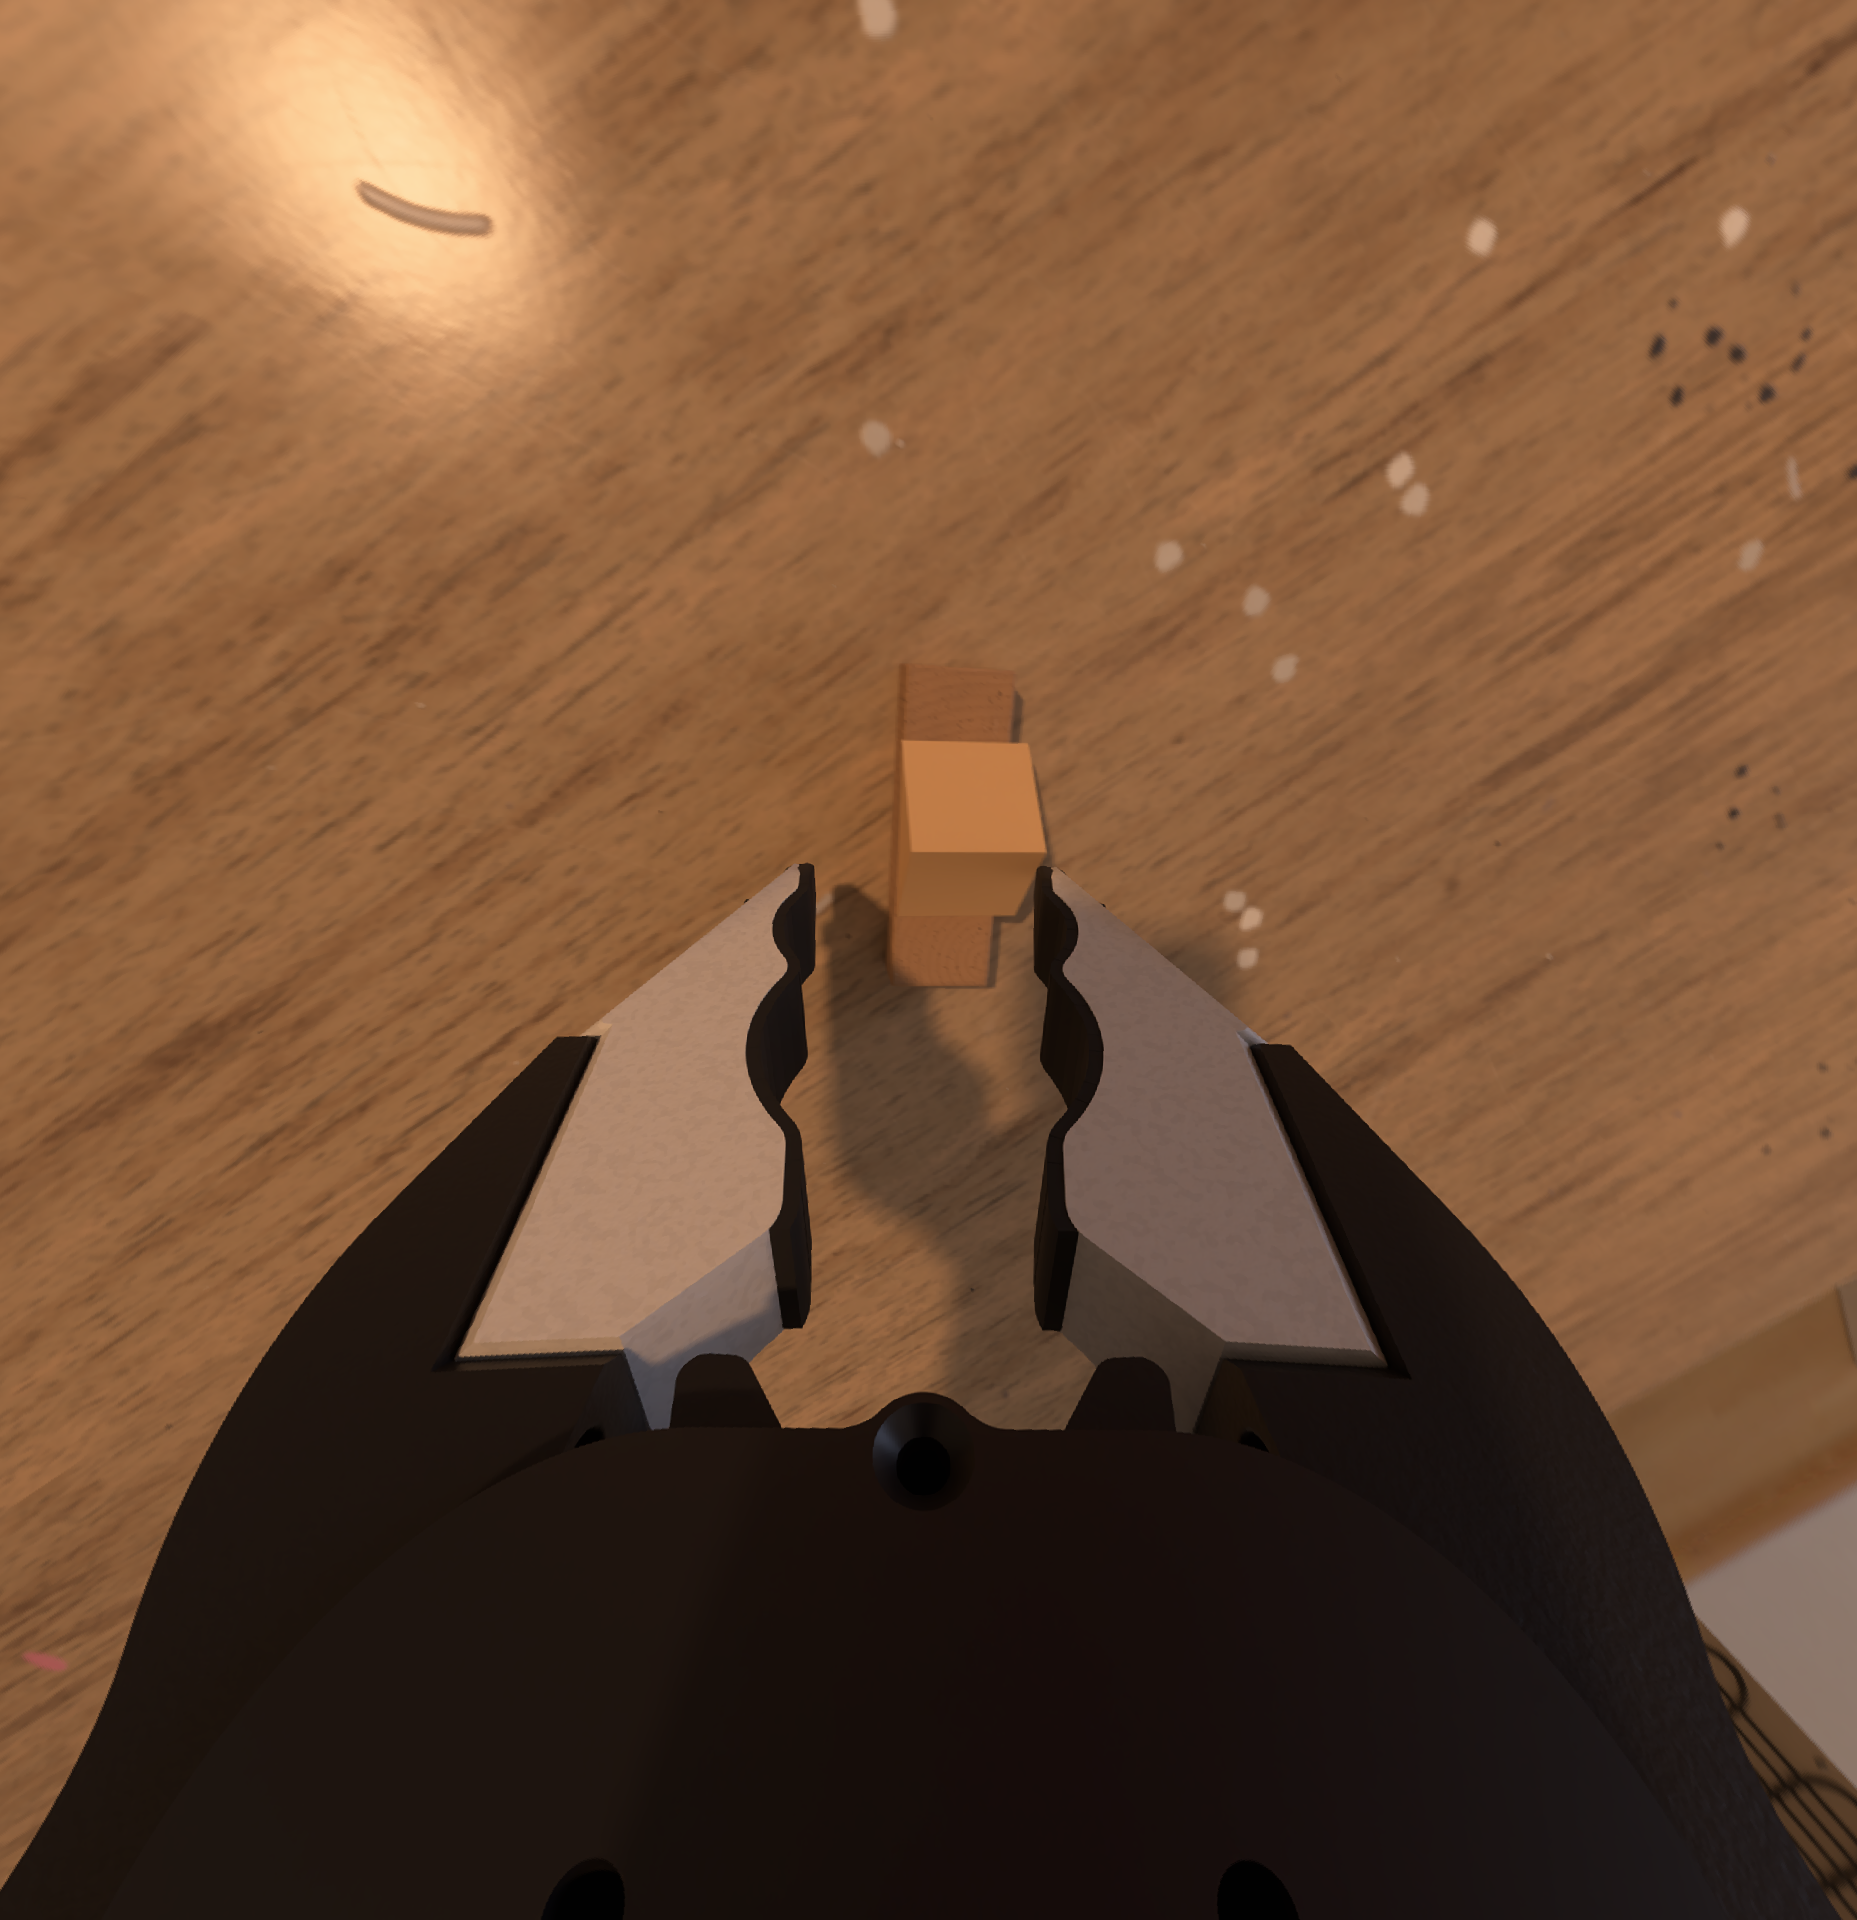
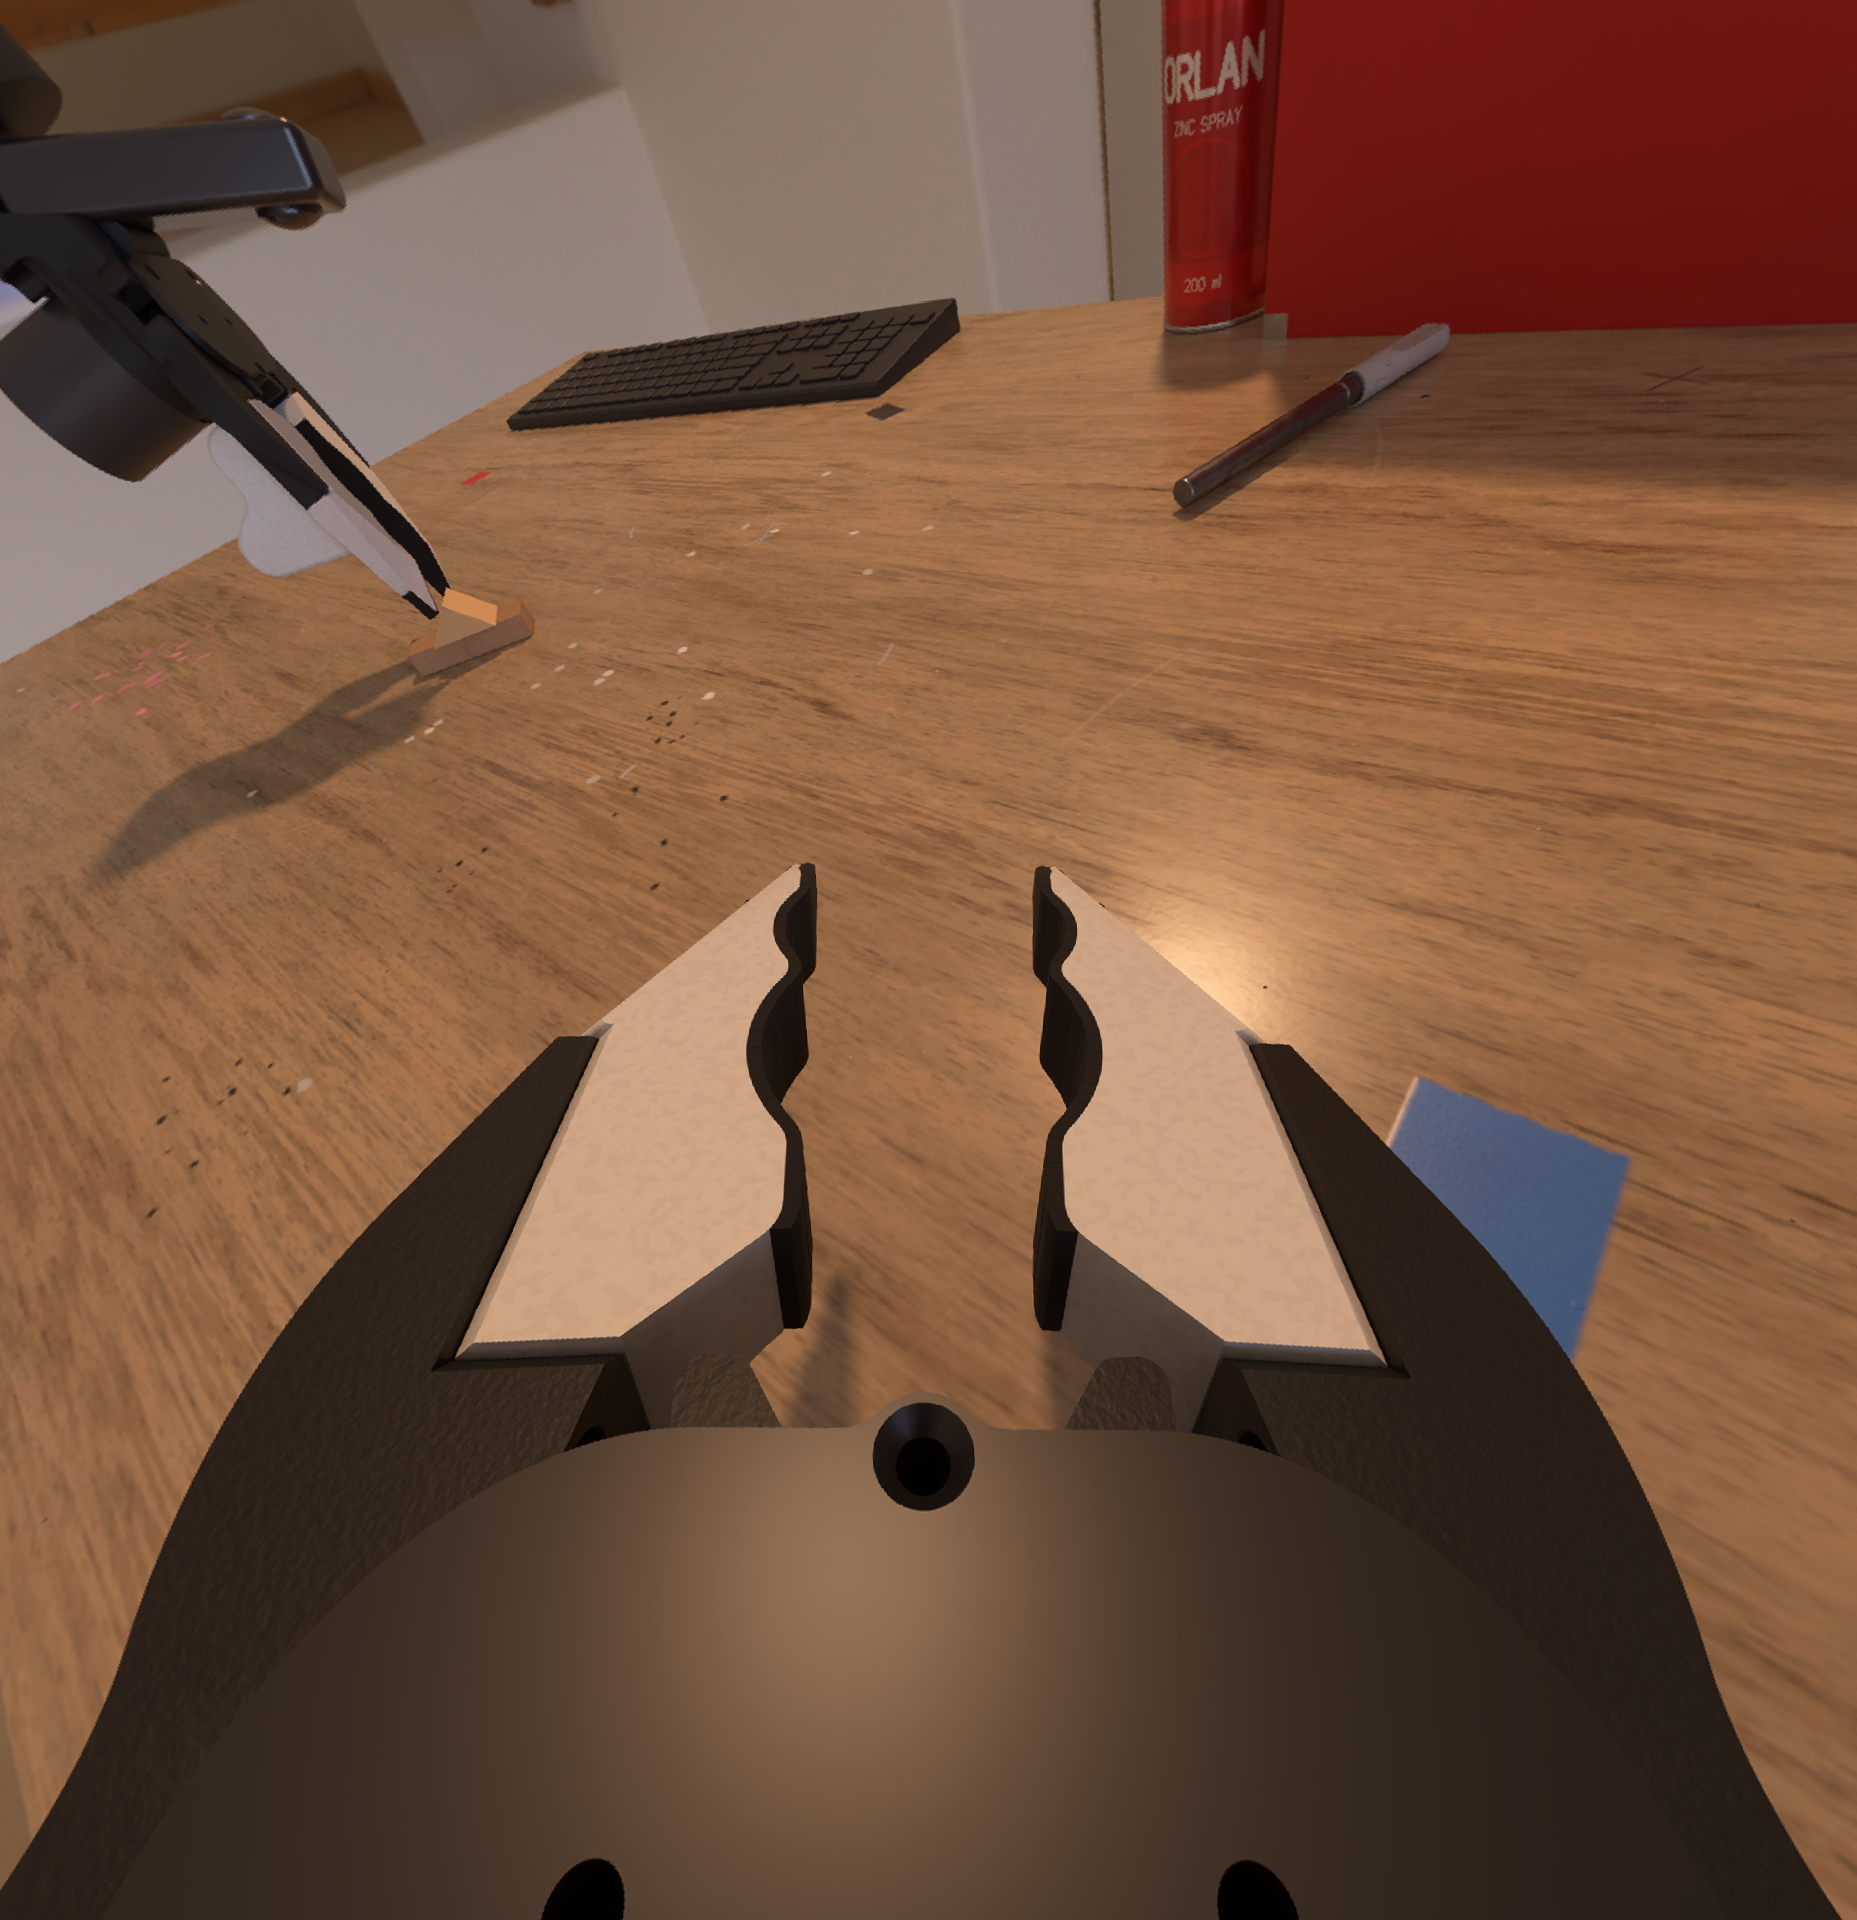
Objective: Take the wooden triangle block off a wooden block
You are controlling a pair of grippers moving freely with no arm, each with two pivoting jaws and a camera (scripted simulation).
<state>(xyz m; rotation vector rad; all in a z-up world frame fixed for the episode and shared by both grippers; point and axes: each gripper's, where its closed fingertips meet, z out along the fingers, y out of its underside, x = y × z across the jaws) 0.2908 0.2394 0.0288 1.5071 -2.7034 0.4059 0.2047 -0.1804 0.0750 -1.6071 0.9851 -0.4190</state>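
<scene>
the left gripper (image 1: pixel 924 883) hangs above the worktop (image 1: pixel 488 727) with its jaws set wide, nothing between them, its fingertips just short of the wooden triangle block (image 1: pixel 968 805). that block sits on top of the wooden block (image 1: pixel 953 707), a flat piece lying on the worktop. the right gripper (image 2: pixel 924 883) is well apart from both, jaws wide and empty. farther back lie a black keyboard (image 2: pixel 737 364), a pen (image 2: pixel 1308 410) and a red spray can (image 2: pixel 1215 166).
</scene>
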